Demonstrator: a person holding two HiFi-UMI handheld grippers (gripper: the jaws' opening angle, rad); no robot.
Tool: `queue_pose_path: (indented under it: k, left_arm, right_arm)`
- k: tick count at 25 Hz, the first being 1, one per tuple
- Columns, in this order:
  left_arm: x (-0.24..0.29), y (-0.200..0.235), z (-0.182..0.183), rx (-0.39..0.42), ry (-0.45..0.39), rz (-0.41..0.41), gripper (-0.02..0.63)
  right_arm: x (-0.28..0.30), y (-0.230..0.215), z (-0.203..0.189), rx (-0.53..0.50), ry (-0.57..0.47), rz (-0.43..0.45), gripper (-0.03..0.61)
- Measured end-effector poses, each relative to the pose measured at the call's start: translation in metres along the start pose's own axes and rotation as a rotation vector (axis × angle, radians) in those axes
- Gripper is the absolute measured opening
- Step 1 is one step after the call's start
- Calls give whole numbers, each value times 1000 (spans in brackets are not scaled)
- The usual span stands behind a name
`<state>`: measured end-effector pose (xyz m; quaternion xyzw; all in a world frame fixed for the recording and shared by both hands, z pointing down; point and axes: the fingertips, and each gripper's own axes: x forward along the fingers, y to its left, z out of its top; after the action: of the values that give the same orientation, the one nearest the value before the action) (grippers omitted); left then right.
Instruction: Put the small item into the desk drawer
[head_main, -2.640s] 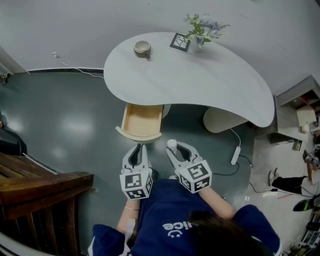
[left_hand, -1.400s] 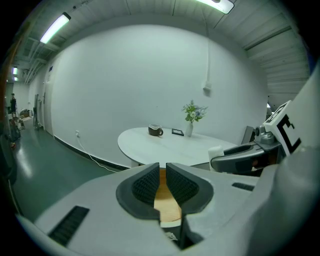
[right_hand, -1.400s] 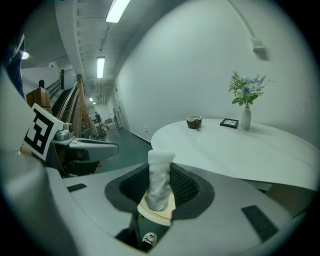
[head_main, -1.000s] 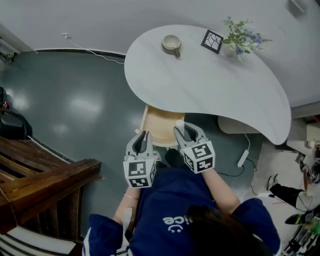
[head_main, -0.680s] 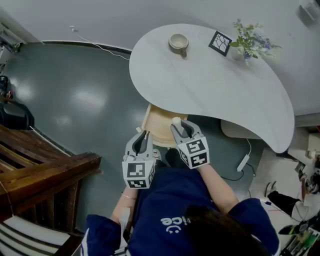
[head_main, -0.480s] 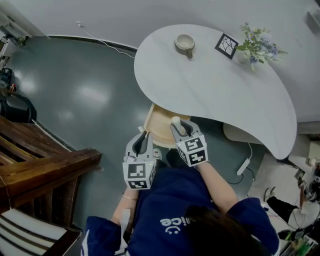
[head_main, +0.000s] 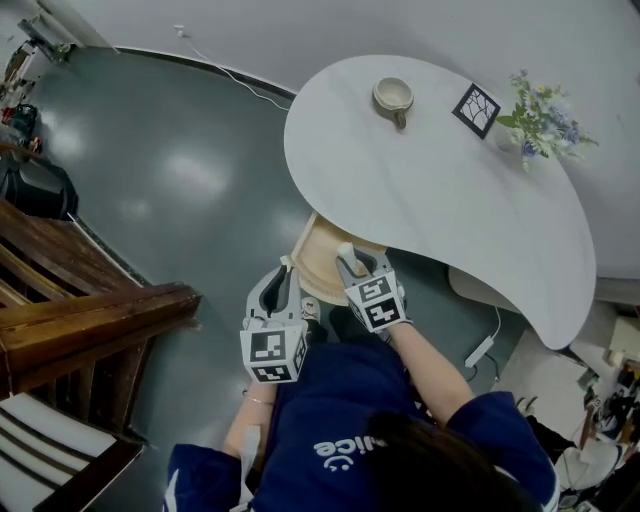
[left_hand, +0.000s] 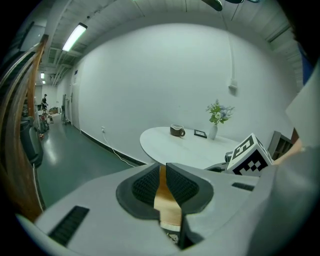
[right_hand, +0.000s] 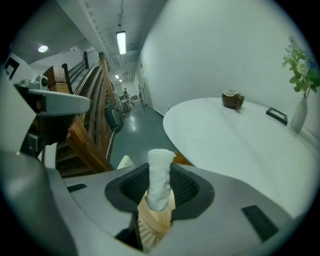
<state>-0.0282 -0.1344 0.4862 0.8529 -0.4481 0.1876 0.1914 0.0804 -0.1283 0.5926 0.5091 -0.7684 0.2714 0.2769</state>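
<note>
- The right gripper (head_main: 347, 263) pinches a small white roll (right_hand: 160, 176) between its pads. The roll stands up past the jaw tips, fuzzy-surfaced, its lower end down in the gap.
- From the head view, that roll sits over the near part of the open wooden drawer (head_main: 316, 258). I cannot tell whether it touches the wood.
- The drawer is pulled out from under the near edge of the white curved desk (head_main: 440, 200), and its light wood bottom shows bare on the left.
- The left gripper (head_main: 281, 276) is just left of the right one, near the drawer's near left corner. Its jaws are nearly together with only a narrow slit between the ribbed pads. Nothing is between them, and the drawer's wood shows through the slit.
- On the far side of the desk are a mug (head_main: 393, 96), to its right a small black-and-white patterned square card (head_main: 476, 109), and furthest right a vase of flowers (head_main: 537, 122).
- A dark wooden staircase (head_main: 90, 325) stands at the left on the grey-green floor.
- The person wears a blue top (head_main: 345, 440).
</note>
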Motion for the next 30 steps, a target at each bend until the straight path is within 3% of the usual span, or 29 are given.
queue_pose_path:
  k: [9, 13, 18, 30]
  left_arm:
    - [-5, 25, -2, -53, 27, 91, 43]
    - [-6, 30, 2, -38, 29, 120, 43]
    - [-5, 36, -1, -40, 42, 132, 43]
    - [-9, 43, -18, -45, 79, 176, 43]
  right_arm:
    - [42, 2, -19, -95, 117, 53, 132]
    - [61, 2, -31, -142, 183, 74, 132]
    - [85, 8, -40, -256, 245, 109, 132]
    - [116, 14, -67, -308, 340, 143, 132]
